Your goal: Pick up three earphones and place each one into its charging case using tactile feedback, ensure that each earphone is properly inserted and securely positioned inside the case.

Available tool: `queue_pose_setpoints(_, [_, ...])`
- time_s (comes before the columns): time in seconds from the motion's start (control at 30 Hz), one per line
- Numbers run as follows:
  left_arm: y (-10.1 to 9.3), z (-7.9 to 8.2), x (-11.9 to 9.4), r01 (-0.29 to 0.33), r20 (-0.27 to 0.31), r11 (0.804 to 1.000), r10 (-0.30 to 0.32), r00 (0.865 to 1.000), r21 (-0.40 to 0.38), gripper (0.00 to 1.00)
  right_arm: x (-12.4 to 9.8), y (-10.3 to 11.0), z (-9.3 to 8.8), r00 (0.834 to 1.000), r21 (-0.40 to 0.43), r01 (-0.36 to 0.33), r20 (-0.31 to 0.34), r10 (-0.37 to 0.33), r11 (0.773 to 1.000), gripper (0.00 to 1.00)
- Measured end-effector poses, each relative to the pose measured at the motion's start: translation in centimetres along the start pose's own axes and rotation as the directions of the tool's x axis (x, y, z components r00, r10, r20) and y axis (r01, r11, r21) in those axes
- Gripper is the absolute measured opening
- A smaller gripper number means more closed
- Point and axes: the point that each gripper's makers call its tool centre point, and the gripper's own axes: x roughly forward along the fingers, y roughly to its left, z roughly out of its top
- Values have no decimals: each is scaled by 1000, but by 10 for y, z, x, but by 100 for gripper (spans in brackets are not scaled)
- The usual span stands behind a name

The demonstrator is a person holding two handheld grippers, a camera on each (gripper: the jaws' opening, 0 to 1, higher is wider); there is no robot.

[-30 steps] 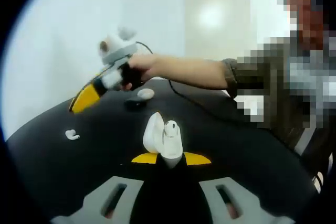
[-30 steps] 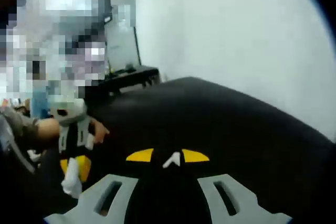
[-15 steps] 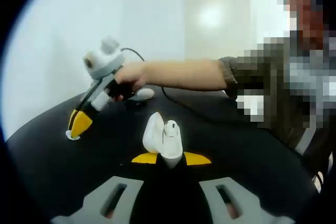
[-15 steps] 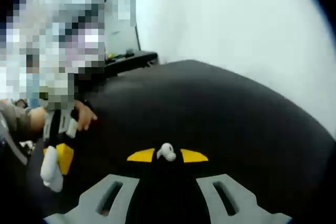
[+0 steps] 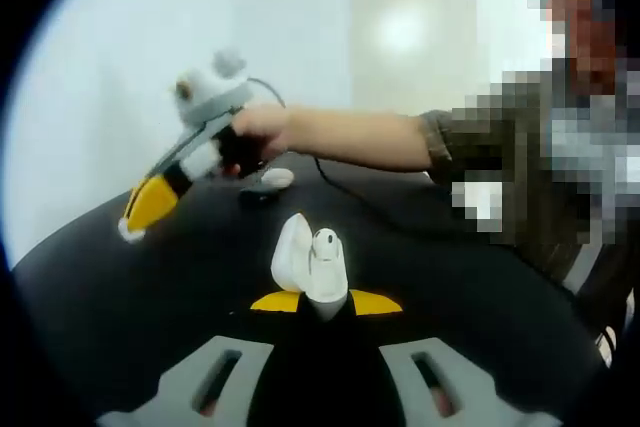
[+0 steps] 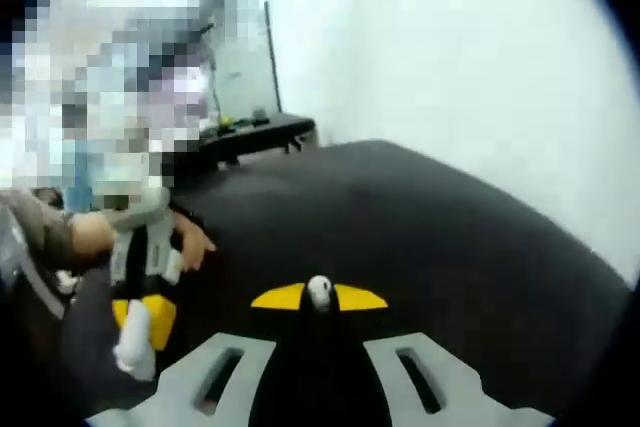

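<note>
My left gripper [image 5: 325, 302] is shut on an open white charging case [image 5: 298, 259], held upright with one white earphone [image 5: 327, 247] seated in it. The right gripper [image 5: 140, 215], held by a person's hand, hovers above the black table [image 5: 480, 287] at the far left, with a small white earphone [image 5: 130, 233] at its yellow tip. In the right gripper view, my right gripper [image 6: 320, 299] is shut on that earphone [image 6: 320, 289], lifted off the table. The left gripper [image 6: 142, 319] with its white case [image 6: 133, 349] shows at lower left.
A second white case [image 5: 276, 179] lies on the table at the back, beside a small dark object [image 5: 258, 197]. A black cable [image 5: 360, 192] runs across the table from the right gripper. A person's forearm [image 5: 350, 139] reaches over the table. White walls stand behind.
The right gripper dropped to the loose earphone on the table at the left, shut on it and lifted it clear. My left gripper and its case stayed still.
</note>
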Motion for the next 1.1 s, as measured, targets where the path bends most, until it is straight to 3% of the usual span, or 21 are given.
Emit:
queue_pose_setpoints(0.13, [0, 0, 0, 0, 0, 1000, 0, 1000, -1, 13, -22, 19, 17, 998, -111, 39, 58, -33, 993, 12])
queue_pose_setpoints(0.27, [0, 0, 0, -2, 0, 1000, 2, 1000, -2, 13, -41, 40, 28, 993, -247, 85, 102, -61, 965, 12])
queue_pose_setpoints(0.5, [0, -1, 0, -7, -1, 1000, 7, 1000, 2, 13, -68, 86, 45, 975, -378, 100, 220, -15, 920, 12])
queue_pose_setpoints(0.67, [0, -2, -1, -8, -2, 1000, 8, 1000, 5, 13, -82, 105, 53, 957, -516, 193, 286, -44, 834, 12])
queue_pose_setpoints(0.7, [0, -2, -1, -9, -2, 1000, 9, 1000, 5, 13, -86, 108, 57, 946, -534, 224, 319, -51, 816, 12])
queue_pose_setpoints(0.77, [-1, -2, -1, -9, -3, 1000, 9, 1000, 6, 13, -92, 114, 61, 927, -539, 262, 371, -54, 801, 12])
queue_pose_setpoints(0.83, [-1, -2, -1, -9, -3, 1000, 9, 1000, 6, 13, -99, 115, 64, 901, -568, 337, 426, -82, 751, 12])
queue_pose_setpoints(0.93, [-1, -2, -1, -10, -4, 1000, 10, 1000, 5, 13, -102, 121, 62, 884, -593, 387, 456, -101, 706, 12])
queue_pose_setpoints(1.1, [-1, -2, -1, -10, -5, 1000, 10, 1000, 4, 13, -94, 138, 53, 884, -691, 428, 454, -111, 582, 12])
